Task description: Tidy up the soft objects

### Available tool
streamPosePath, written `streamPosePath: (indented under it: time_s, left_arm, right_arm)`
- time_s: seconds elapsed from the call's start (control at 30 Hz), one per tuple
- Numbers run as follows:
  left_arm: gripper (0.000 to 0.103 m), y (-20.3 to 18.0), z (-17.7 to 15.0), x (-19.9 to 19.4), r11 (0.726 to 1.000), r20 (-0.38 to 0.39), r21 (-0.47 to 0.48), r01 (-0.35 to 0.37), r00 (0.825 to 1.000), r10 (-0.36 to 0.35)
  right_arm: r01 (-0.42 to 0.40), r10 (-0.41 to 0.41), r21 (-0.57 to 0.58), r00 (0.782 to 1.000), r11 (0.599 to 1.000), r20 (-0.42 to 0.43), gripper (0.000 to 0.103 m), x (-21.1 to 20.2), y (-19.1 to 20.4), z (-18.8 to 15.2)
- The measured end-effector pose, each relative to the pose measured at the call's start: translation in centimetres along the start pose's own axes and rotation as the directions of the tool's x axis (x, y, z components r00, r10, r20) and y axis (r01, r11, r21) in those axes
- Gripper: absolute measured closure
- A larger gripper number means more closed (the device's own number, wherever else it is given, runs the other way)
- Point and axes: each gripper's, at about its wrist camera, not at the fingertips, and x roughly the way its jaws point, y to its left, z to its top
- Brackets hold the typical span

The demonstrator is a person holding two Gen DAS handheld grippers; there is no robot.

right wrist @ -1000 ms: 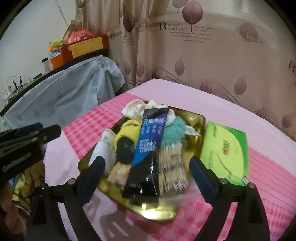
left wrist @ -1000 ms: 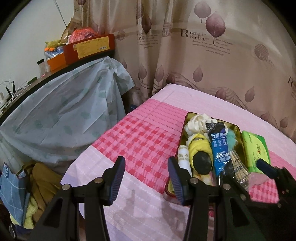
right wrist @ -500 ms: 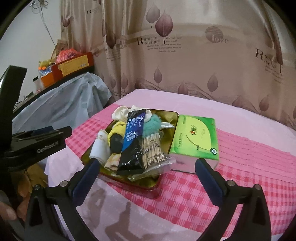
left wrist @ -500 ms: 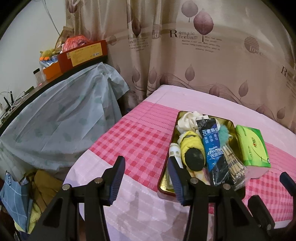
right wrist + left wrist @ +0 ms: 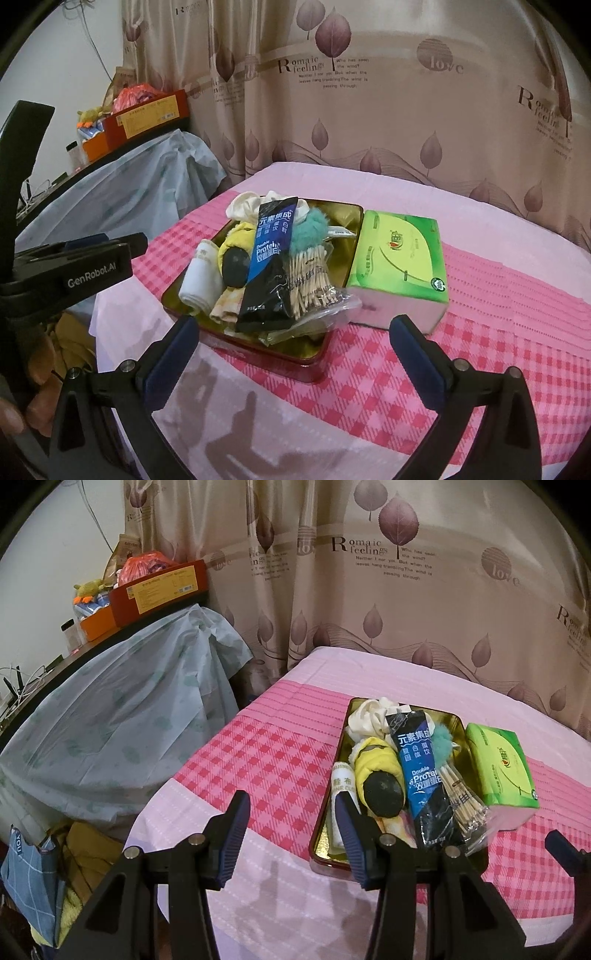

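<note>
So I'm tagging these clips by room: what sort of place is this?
Probably a bedroom at home. The gold tin and green tissue pack sit on a pink checked bedsheet, a leaf-print curtain hangs behind, and a covered shelf with boxes stands alongside.

We note a glossy metal tin (image 5: 334, 221), a shiny plastic sachet (image 5: 269, 258), wooden cotton swabs (image 5: 308, 277), and a matt woven bedspread (image 5: 406, 369).
</note>
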Motion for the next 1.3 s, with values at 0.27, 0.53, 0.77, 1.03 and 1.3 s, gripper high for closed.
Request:
streamPosePath:
  time_s: [0.27,0.53,0.77,1.03,1.3]
  left_arm:
    - [0.054,-0.1,0.0,0.03,1.0,-0.002,0.003,-0.002,1.0,0.002]
    - [0.054,-0.11,-0.03,0.03,1.0,0.0,0.003,-0.002,1.0,0.002]
    - [0.054,-0.14,-0.01,0.02,1.0,0.0,0.003,-0.004,1.0,0.004]
    - [0.054,-0.21,-0.06,0.03,1.0,-0.001,0.006,0.003,1.0,-0.003]
    - [0.054,-0.33,-0.14,0.15,1.0,-0.003,0.013,0.008,1.0,-0.008]
  right_arm:
    - [0.001,-0.001,-0.012,1.0,1.0,-0.014,0.001,0.38,0.15,-0.07]
    - [0.001,-0.002,-0.02,1.0,1.0,-0.022,0.001,0.53,0.34,-0.33]
    - [0.0,-0.001,-0.02,1.0,1.0,-0.027,0.001,0.54,0.39,-0.46]
    - [0.006,-0.006,-0.023,1.0,1.0,-0.03,0.001,0.7,0.46,-0.47]
    - [0.003,-0.003,-0.023,0.999,1.0,-0.04,0.001,0.85,0.42,-0.52]
